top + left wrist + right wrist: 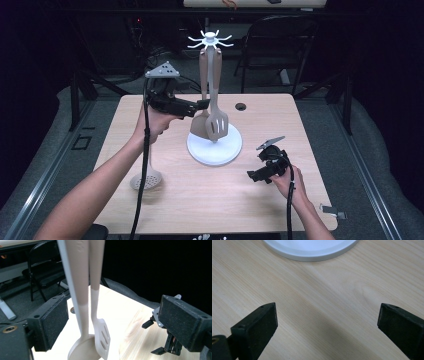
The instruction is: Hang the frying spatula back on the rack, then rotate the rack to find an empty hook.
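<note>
Two utensils, a spoon (81, 350) and a slotted turner (102, 337), were hung on the rack (214, 145) at the surface's middle. Both the left gripper (113, 322) and right gripper (327, 327) were spread, empty. Hanging seemed finished; next, the skimmer (146, 179) at near left would need grasping.

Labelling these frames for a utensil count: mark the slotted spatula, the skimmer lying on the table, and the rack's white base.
slotted spatula (218, 125), high view, on its slotted blade.
skimmer (146, 179), high view, on its round perforated head.
white base (215, 150), high view, on the bare front part of the disc.
</note>
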The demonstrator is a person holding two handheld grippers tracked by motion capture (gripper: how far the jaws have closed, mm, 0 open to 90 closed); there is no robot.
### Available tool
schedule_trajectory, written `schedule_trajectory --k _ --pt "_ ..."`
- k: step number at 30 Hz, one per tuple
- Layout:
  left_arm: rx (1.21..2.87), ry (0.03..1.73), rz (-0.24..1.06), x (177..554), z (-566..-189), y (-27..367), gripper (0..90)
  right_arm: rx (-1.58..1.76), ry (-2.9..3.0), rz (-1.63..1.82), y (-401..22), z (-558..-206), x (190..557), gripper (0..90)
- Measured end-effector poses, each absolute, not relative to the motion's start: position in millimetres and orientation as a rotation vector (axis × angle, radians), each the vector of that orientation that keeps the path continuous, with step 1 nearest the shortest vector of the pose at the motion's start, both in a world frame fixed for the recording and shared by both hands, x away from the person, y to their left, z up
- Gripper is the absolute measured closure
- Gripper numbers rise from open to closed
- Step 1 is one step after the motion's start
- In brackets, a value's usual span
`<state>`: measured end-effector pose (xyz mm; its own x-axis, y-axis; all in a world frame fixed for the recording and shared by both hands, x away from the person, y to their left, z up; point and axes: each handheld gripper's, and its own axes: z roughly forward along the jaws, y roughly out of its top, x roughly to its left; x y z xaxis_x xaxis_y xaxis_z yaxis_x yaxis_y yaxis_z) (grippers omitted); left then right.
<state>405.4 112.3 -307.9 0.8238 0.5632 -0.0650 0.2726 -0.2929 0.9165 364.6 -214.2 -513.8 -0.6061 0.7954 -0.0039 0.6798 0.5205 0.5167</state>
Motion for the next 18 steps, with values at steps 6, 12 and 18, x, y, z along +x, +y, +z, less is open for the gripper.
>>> schedule_trajectory --k 6,12,18 --pt "1.884 0.64 0.345 410.7 -296.4 118.4 8.6 1.256 2.526 0.712 -213.0 -515.2 364.4 2.8" --pt "1.865 0.628 0.405 413.4 -279.6 121.4 25.6 1.245 2.529 0.676 -214.5 -513.7 364.4 5.2" --pt "1.855 0.637 0.5 414.0 -265.2 122.7 52.0 1.245 2.523 0.664 -213.3 -513.9 364.3 6.8"
